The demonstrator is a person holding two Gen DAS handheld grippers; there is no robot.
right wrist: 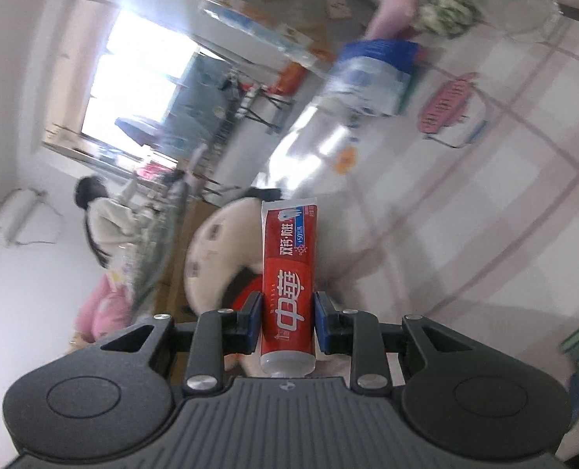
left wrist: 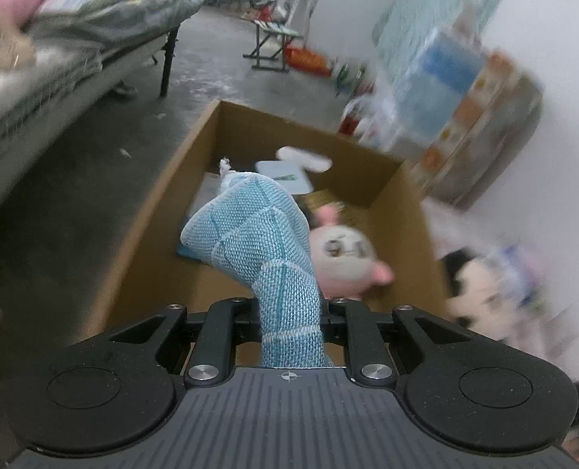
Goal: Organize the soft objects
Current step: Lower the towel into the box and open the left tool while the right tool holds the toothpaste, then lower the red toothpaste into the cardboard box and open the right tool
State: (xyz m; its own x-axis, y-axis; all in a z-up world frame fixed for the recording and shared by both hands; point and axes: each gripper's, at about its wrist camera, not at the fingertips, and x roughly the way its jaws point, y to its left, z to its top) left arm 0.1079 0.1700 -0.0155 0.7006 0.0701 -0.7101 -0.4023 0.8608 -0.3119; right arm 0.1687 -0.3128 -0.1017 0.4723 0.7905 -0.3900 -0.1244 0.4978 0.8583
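Overhead, left-wrist view first. At the far left a bed (left wrist: pixel 55 51) is piled with grey bedding, with something pink and blurred at its top corner. Bare concrete floor (left wrist: pixel 94 179) lies between it and an open cardboard box (left wrist: pixel 160 211).

Left tongs (left wrist: pixel 289 312) are clamped on a pale blue knitted cloth (left wrist: pixel 250 234). It rises from between the pads and bends over to the left, hanging above the box interior. Under and behind it, inside the box: a doll (left wrist: pixel 344 258) with a pale face and pink ears, a white card (left wrist: pixel 285 176), a white soft shape (left wrist: pixel 305 158), and flat printed items on the bottom, too hidden to name. Right of the box, outside its wall, sits a black-and-white plush (left wrist: pixel 473 285), blurred. Bagged goods lean on the wall behind.

Right-wrist view, heavily tilted and smeared. At the left a person (right wrist: pixel 102 219) with dark hair and a light top stands beside a cluttered worktop. Centre: right tongs (right wrist: pixel 287 318) are clamped on a red toothpaste tube (right wrist: pixel 288 273), blue pads pressing its two sides, crimped end pointing away from the camera. Behind the tube is a cream curved cushion (right wrist: pixel 207 250). To the right is a pale checked surface, with a pink stool (right wrist: pixel 449 103) further off.
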